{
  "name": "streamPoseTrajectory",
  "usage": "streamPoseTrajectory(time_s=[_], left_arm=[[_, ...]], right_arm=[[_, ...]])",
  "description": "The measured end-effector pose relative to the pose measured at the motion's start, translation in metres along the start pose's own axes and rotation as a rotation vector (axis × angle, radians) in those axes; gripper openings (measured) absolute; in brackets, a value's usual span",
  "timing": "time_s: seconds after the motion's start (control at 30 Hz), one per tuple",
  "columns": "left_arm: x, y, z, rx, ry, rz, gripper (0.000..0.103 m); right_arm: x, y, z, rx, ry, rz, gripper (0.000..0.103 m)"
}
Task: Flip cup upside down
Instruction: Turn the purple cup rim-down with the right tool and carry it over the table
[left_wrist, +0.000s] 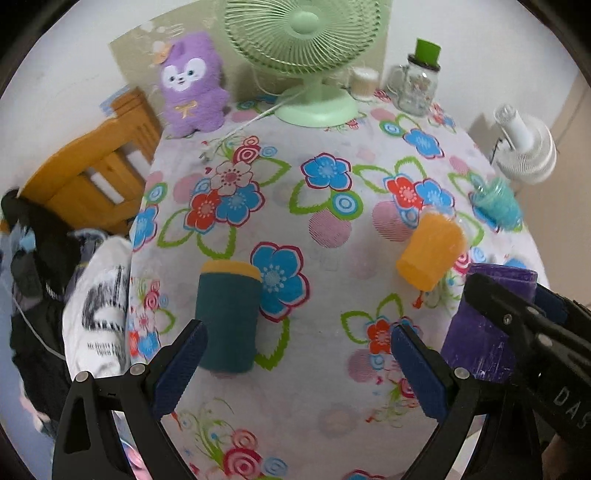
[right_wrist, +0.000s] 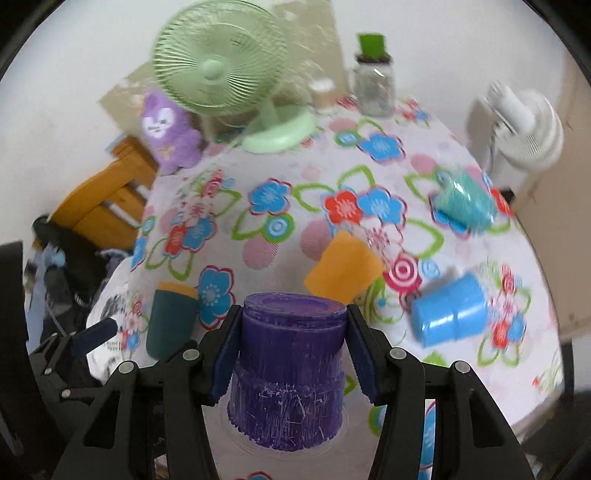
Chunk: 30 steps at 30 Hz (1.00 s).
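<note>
A purple cup (right_wrist: 290, 373) stands upside down, base up, on the flowered tablecloth (right_wrist: 295, 229) between the fingers of my right gripper (right_wrist: 291, 350), which is shut on it. In the left wrist view the same purple cup (left_wrist: 480, 332) shows at the right with the right gripper around it. My left gripper (left_wrist: 295, 365) is open and empty, low over the cloth. A dark teal cup with a yellow end (left_wrist: 227, 317) lies just beyond its left finger. An orange cup (left_wrist: 430, 251) lies on its side farther right.
A light blue cup (right_wrist: 448, 310) and a teal cup (right_wrist: 463, 205) lie on their sides at the right. A green fan (left_wrist: 306, 55), a purple plush toy (left_wrist: 192, 85) and a glass jar (left_wrist: 417, 81) stand at the back. A wooden chair (left_wrist: 88, 173) and clothes are at the left.
</note>
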<state>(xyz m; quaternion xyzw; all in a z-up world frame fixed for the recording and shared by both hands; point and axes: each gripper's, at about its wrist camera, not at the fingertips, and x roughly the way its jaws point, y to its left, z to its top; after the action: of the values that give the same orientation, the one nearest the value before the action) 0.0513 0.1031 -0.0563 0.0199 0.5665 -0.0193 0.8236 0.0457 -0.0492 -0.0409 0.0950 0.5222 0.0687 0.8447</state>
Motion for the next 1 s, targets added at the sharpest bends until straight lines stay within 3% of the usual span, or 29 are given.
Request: streamPoseTrajectory(time_s=[0.27, 0.47, 0.83, 1.0], left_arm=[[-0.020, -0.001, -0.021, -0.137, -0.025, -0.009, 0.100], [-0.029, 0.000, -0.036, -0.176, -0.034, -0.004, 0.100], [-0.004, 0.021, -0.074, -0.197, -0.021, -0.028, 0.100], [0.011, 0.032, -0.082, -0.202, -0.061, 0.015, 0.100]], right_arm=[[-0.023, 0.004, -0.004, -0.190, -0.080, 0.067, 0.057], [-0.038, 0.007, -0.011, -0.270, -0.167, 0.071, 0.057], [-0.018, 0.006, -0.048, -0.274, -0.365, 0.108, 0.057], [0.003, 0.005, -0.060, -0.249, -0.404, 0.131, 0.057]])
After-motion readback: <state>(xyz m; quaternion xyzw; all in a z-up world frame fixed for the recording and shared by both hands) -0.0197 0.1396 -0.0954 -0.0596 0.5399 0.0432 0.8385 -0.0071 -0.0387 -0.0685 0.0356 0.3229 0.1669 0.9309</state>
